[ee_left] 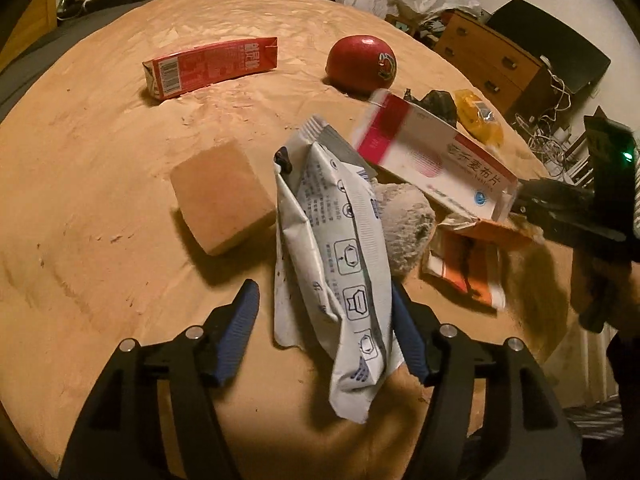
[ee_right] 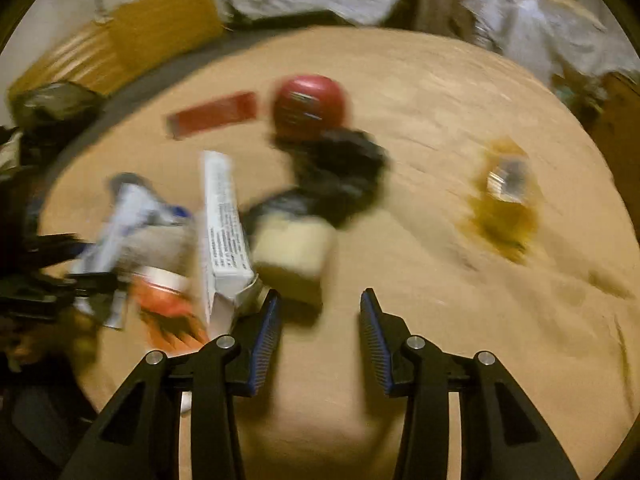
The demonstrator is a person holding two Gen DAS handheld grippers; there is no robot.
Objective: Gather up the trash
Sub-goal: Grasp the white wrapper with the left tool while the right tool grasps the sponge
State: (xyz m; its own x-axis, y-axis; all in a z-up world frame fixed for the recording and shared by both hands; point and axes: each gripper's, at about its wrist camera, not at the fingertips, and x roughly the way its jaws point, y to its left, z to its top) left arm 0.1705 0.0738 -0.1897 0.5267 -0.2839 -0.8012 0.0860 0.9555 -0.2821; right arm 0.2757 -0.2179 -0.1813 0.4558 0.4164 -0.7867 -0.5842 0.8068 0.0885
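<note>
I'm seeing both hand-held grippers apart, left (ee_left: pixel 326 332) around the white wrapper (ee_left: pixel 340 280) (pads not squeezing), right (ee_right: pixel 320 336) empty.

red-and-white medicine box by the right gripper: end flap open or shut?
Open. The medicine box shows a hollow near end with its flap hanging loose, next to the right gripper.

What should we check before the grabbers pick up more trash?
1. Left gripper open: ok, one of its fingers is clear of the white wrapper lying between them.
2. Right gripper empty: ok, nothing between its fingers.
3. Red-and-white box free of the right gripper: cannot tell.
4. Right view sharp enough to aim: not ok, blurred.
5. Table cleared: not ok, red carton and yellow wrapper lie there.
</note>
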